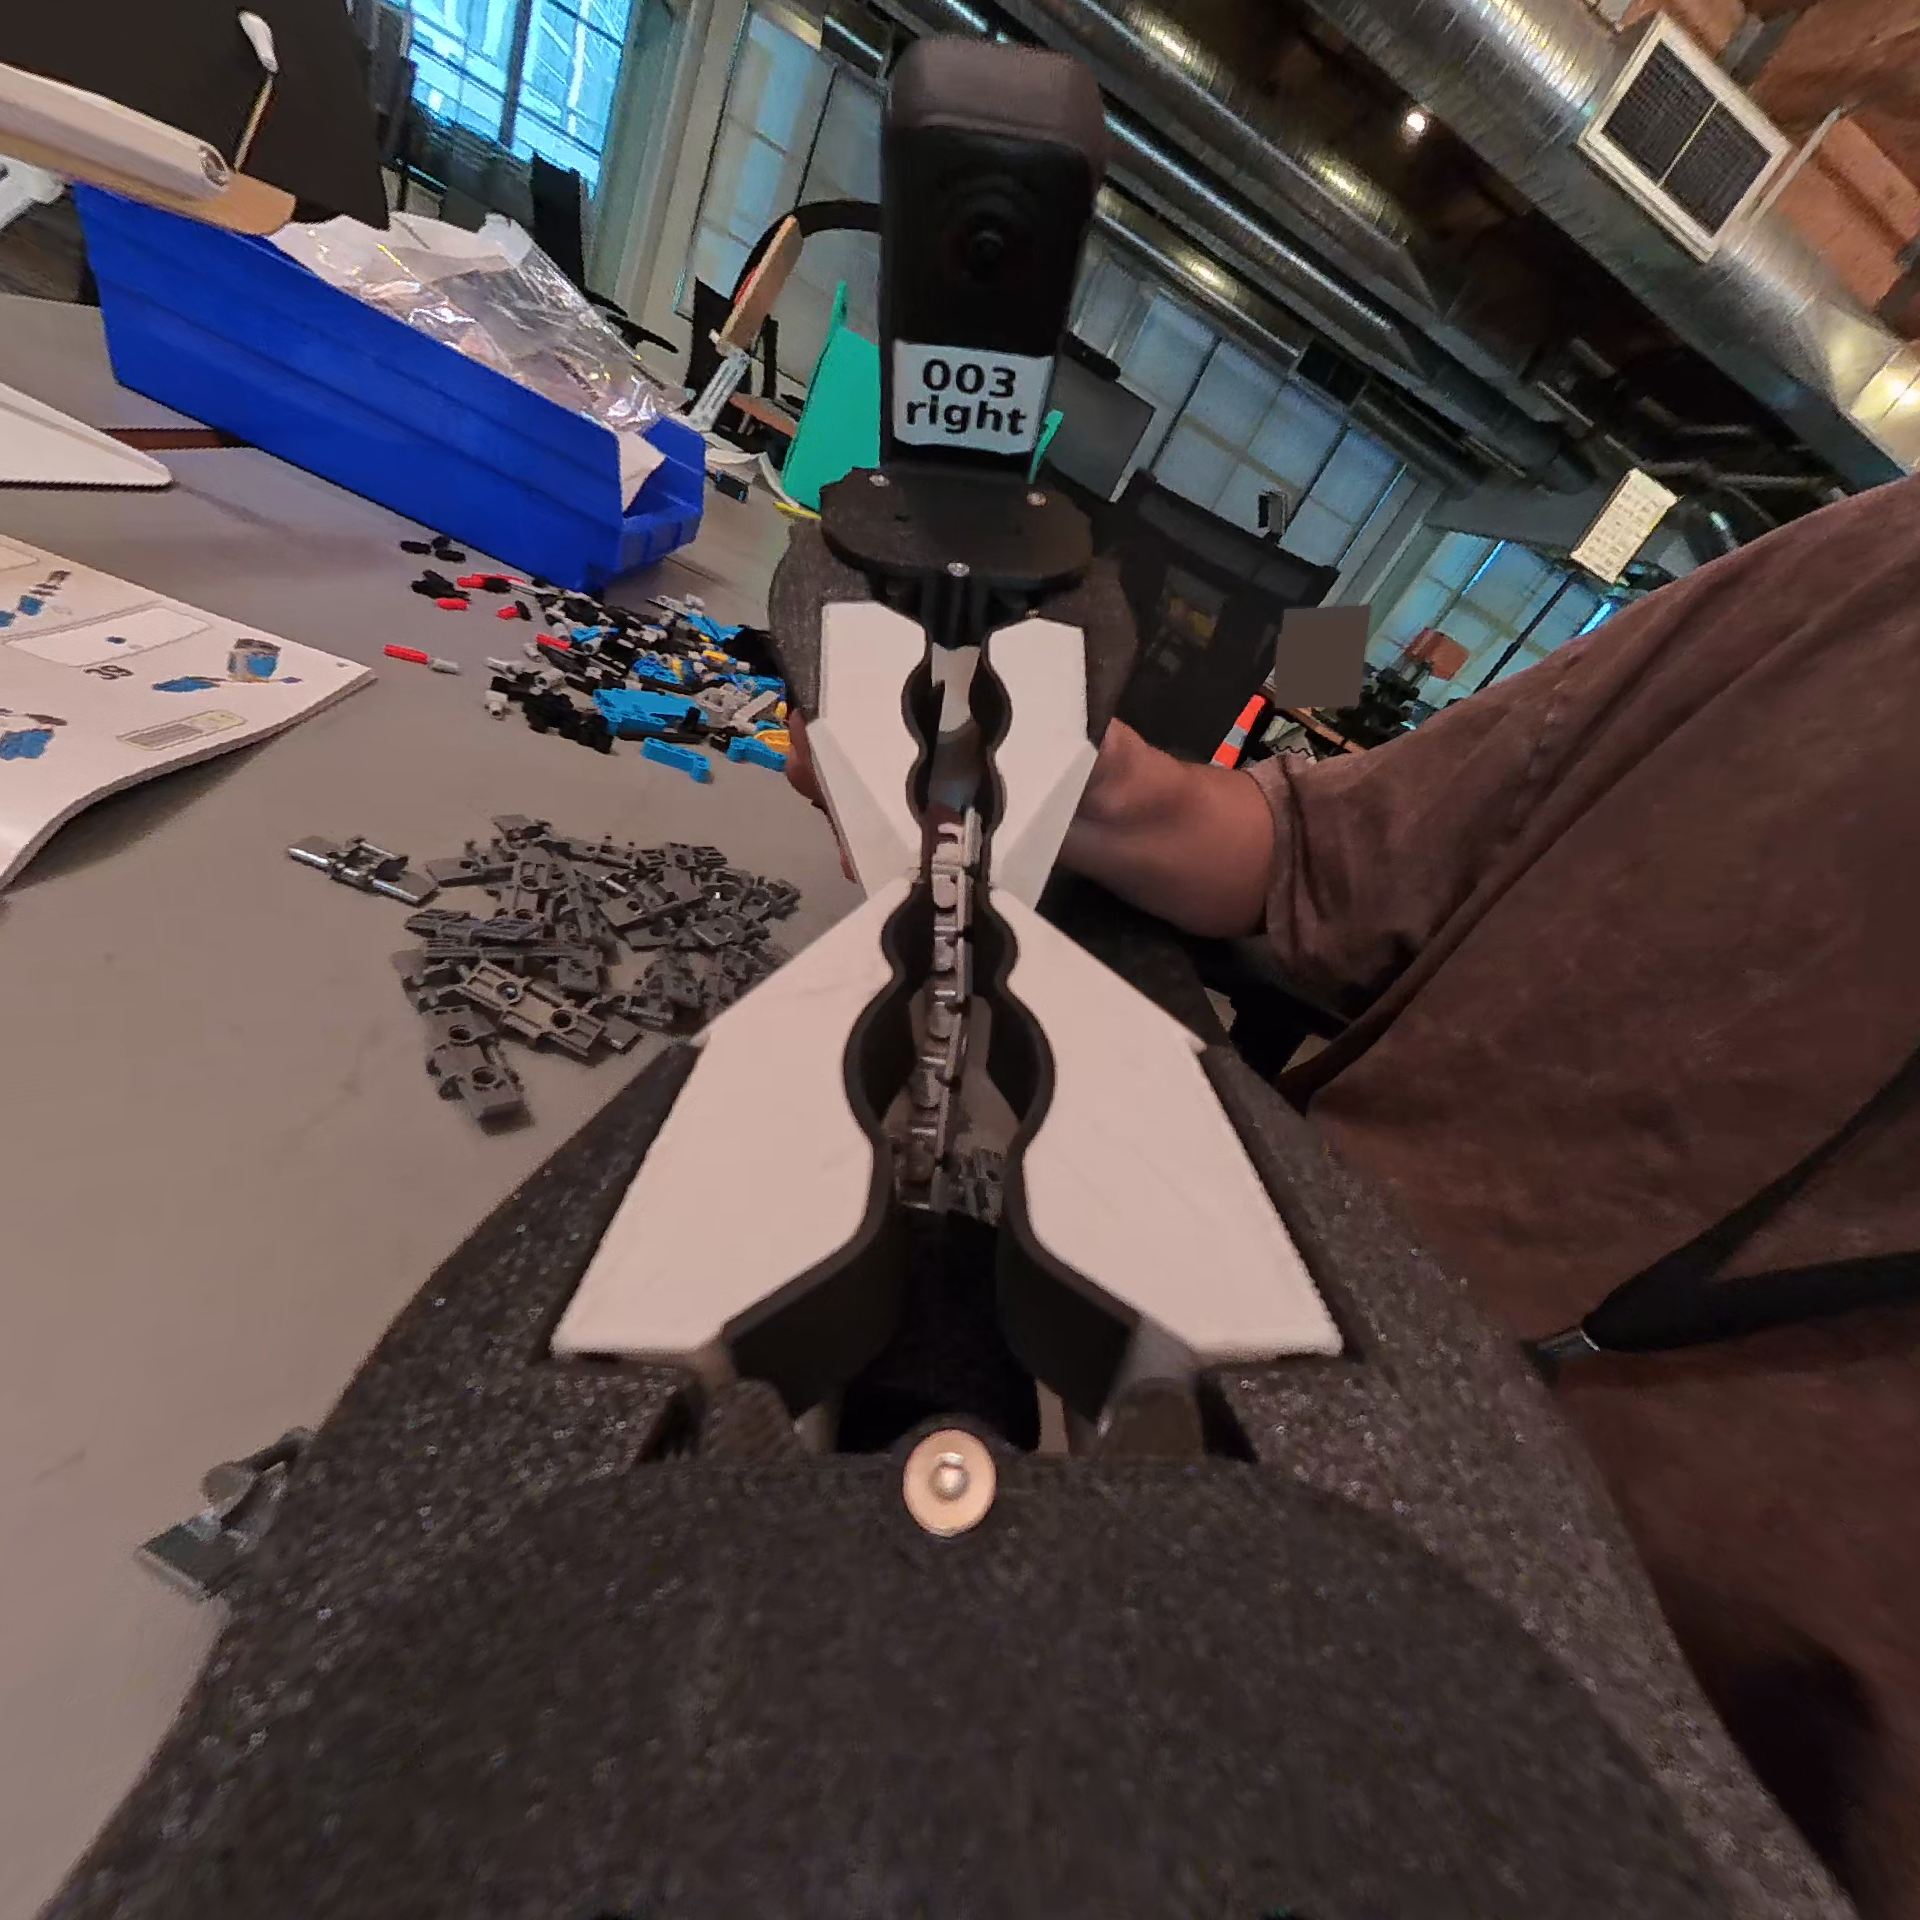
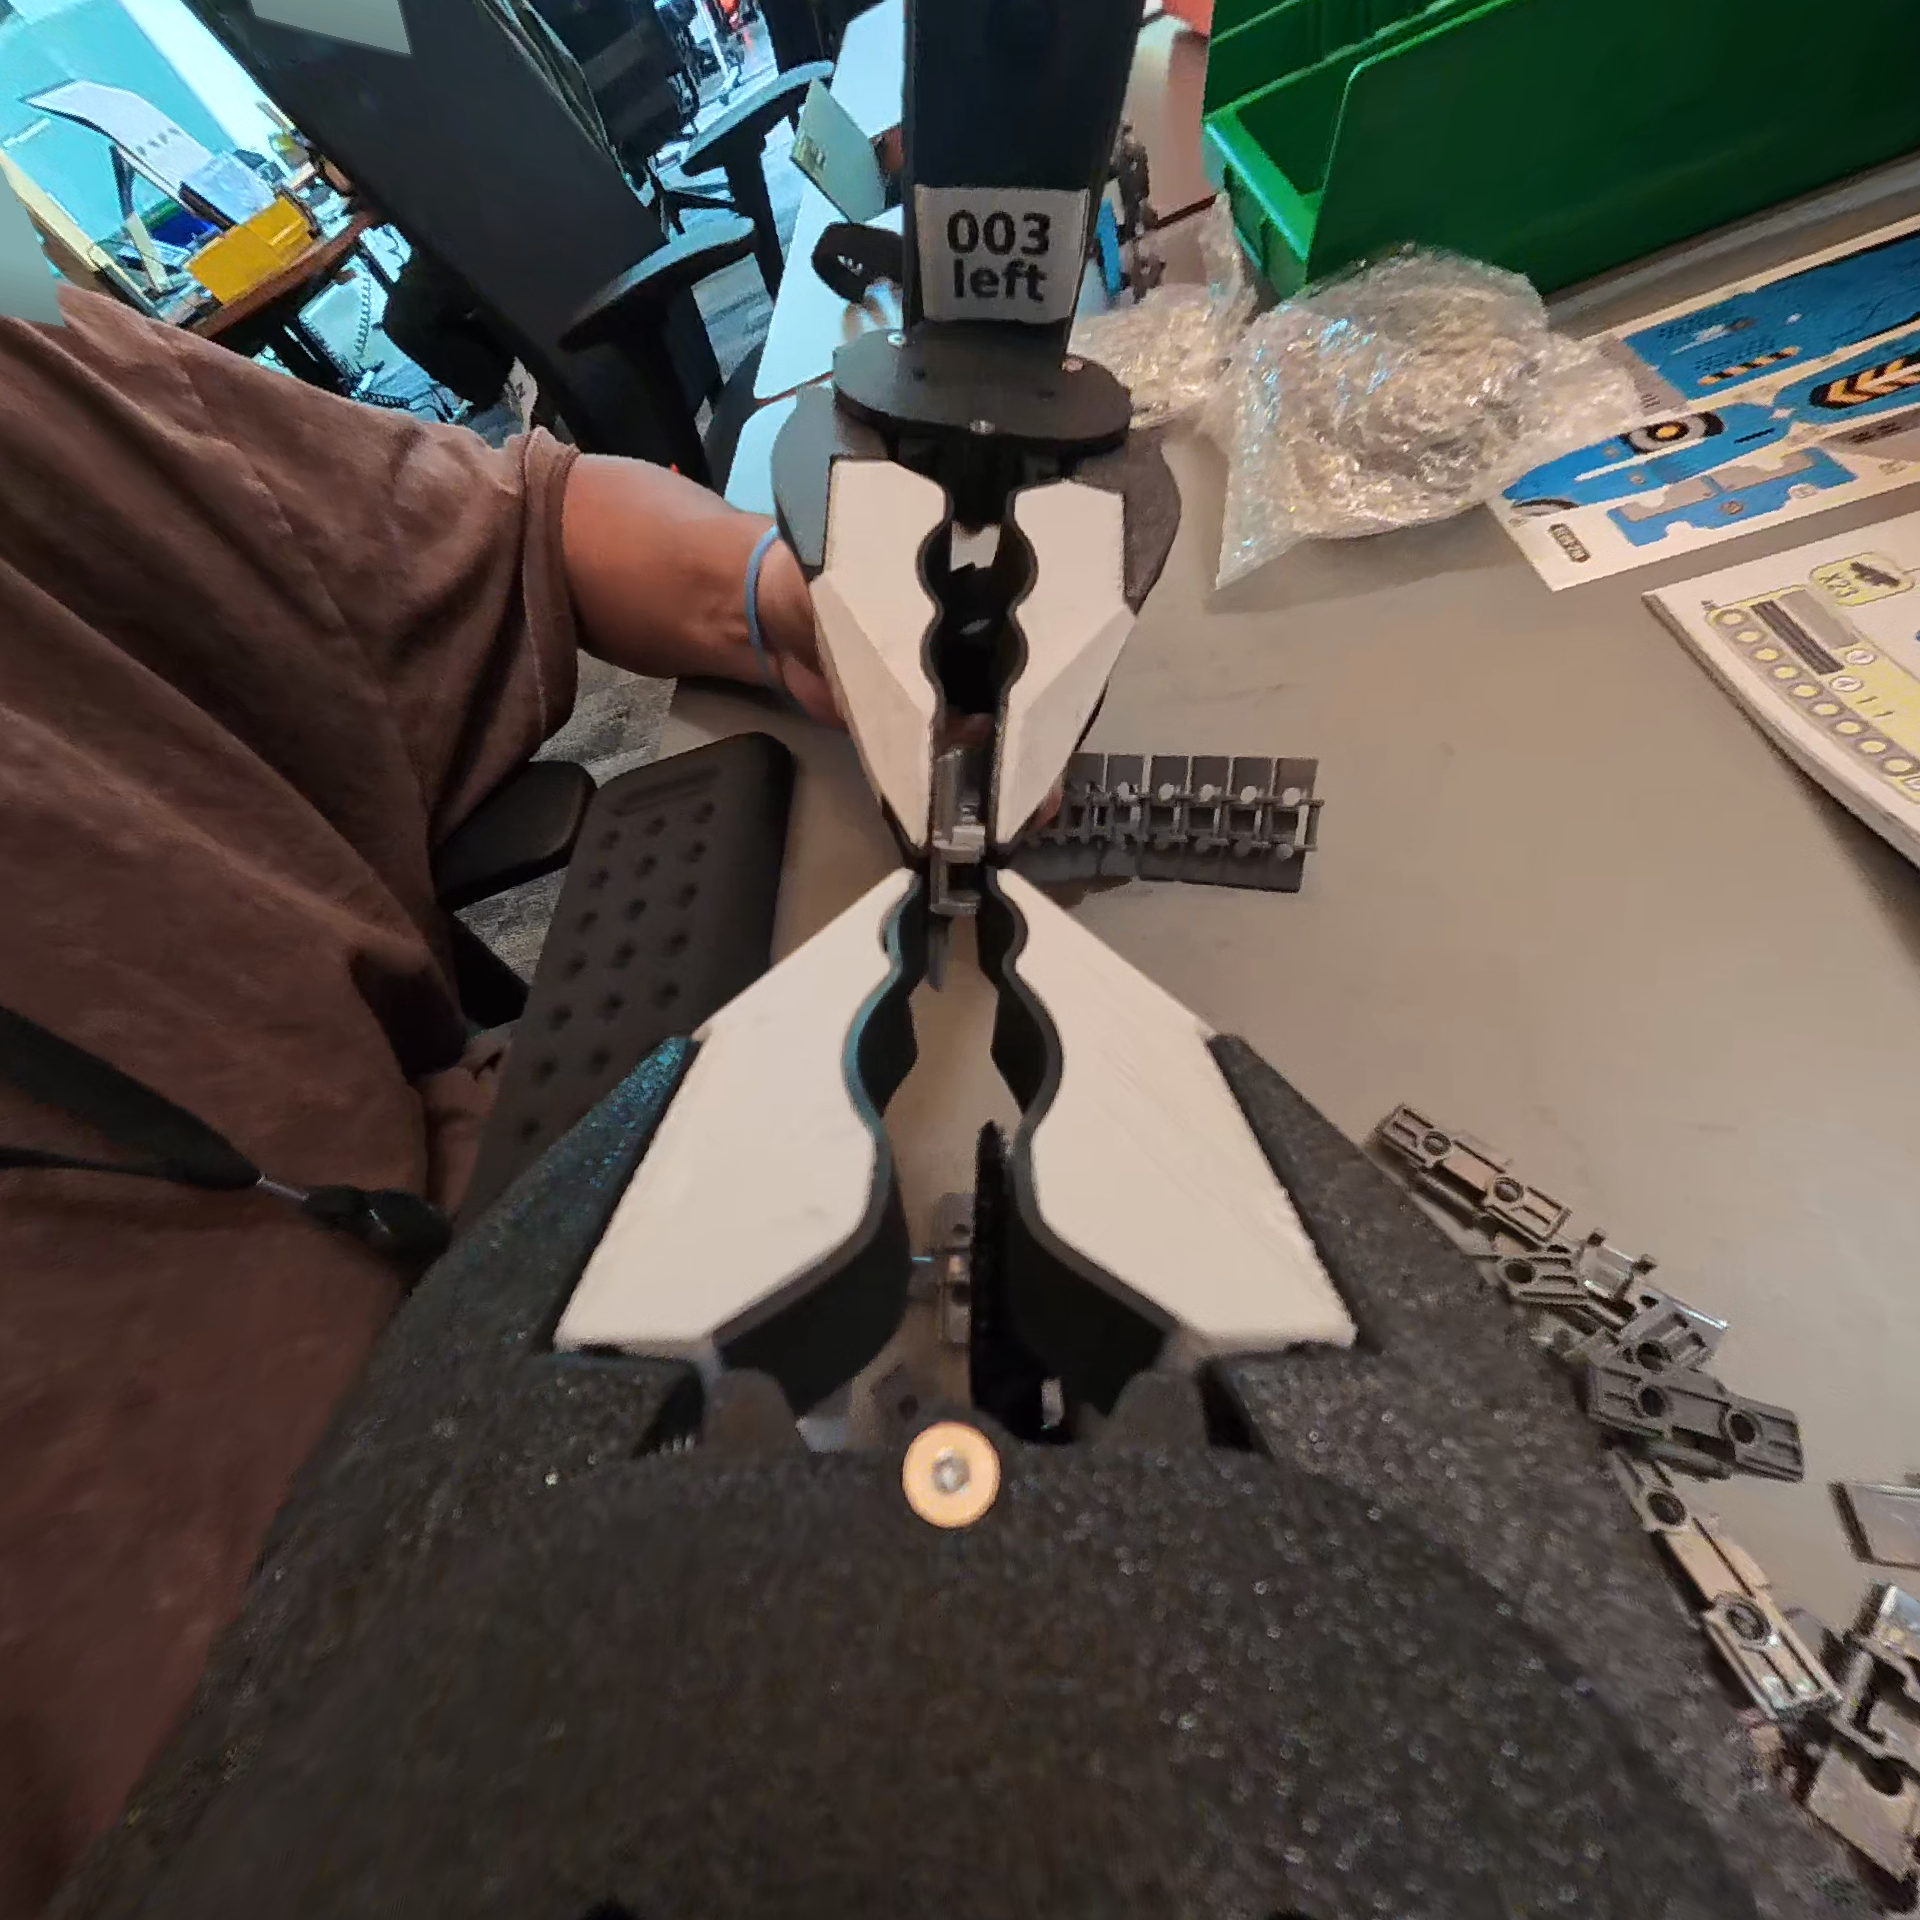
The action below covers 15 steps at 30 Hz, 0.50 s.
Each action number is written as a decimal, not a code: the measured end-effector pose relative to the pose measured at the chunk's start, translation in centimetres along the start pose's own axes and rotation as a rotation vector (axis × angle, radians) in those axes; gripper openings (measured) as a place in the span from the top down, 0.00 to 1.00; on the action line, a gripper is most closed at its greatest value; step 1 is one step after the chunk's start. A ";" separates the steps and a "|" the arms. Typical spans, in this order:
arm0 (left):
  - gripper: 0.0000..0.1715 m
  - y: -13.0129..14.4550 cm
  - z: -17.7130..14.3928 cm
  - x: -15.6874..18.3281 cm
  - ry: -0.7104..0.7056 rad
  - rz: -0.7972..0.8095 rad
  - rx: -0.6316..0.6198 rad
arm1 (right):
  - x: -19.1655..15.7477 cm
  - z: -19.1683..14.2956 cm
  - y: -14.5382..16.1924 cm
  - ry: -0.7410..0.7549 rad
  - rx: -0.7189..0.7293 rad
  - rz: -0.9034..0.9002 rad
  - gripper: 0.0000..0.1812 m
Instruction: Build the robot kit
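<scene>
Facing each other tip to tip above the grey table (image 1: 260, 1195), the two grippers meet over a chain of grey track links (image 1: 951, 997).

In the left wrist view, the left gripper (image 1: 948, 883) has its white fingers (image 1: 790, 1101) brought close, with only a narrow gap, and the chain of links runs along this gap from deep between the fingers out to the tips. The right gripper (image 1: 940, 831) comes from the far side, and its tips are closed on the far end of the same chain.

In the right wrist view, the right gripper (image 2: 951, 883) is almost closed and pinches a grey link (image 2: 954, 831) at its tips. The left gripper (image 2: 956, 821) grips the same piece from the far side. Behind it, to the right, a flat assembled strip of track (image 2: 1184, 821) lies on the table.

To the left in the left wrist view there is a loose pile of dark grey track links (image 1: 582, 956). Farther away lies a pile of small blue, black and red pieces (image 1: 634, 675), then a blue bin (image 1: 343, 384) with plastic bags in it. An open instruction booklet (image 1: 135, 686) lies at the far left. In the right wrist view a crumpled plastic bag (image 2: 1392, 395) and a green bin (image 2: 1558, 125) are at the far right.
</scene>
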<state>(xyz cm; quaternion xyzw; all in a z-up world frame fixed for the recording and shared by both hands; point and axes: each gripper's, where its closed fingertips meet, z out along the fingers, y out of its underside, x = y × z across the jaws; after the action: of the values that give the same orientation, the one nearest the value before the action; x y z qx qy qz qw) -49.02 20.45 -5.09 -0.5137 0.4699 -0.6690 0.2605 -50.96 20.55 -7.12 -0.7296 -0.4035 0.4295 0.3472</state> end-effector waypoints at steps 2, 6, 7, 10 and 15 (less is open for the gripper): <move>0.97 -0.1 0.1 0.4 0.018 -0.005 -0.004 | -0.6 0.0 -0.1 -0.057 0.019 0.038 0.96; 0.97 -0.6 0.0 -0.4 -0.017 -0.026 0.024 | 0.1 -0.2 -0.7 -0.069 0.083 0.119 0.95; 0.97 -0.5 -0.1 -0.9 -0.020 -0.055 0.033 | 0.6 -0.1 -0.6 -0.057 0.080 0.115 0.95; 0.97 -1.0 -0.8 -1.9 -0.030 -0.117 0.084 | 2.1 -0.7 -0.6 0.041 0.097 0.072 0.90; 0.97 -1.2 -0.9 -2.0 -0.040 -0.095 0.091 | 2.4 -1.0 -1.0 0.066 0.126 0.053 0.91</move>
<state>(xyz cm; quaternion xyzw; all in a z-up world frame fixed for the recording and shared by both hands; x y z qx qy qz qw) -49.07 22.93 -4.92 -0.5362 0.4086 -0.6909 0.2611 -49.59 22.90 -6.70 -0.7304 -0.3444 0.4389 0.3942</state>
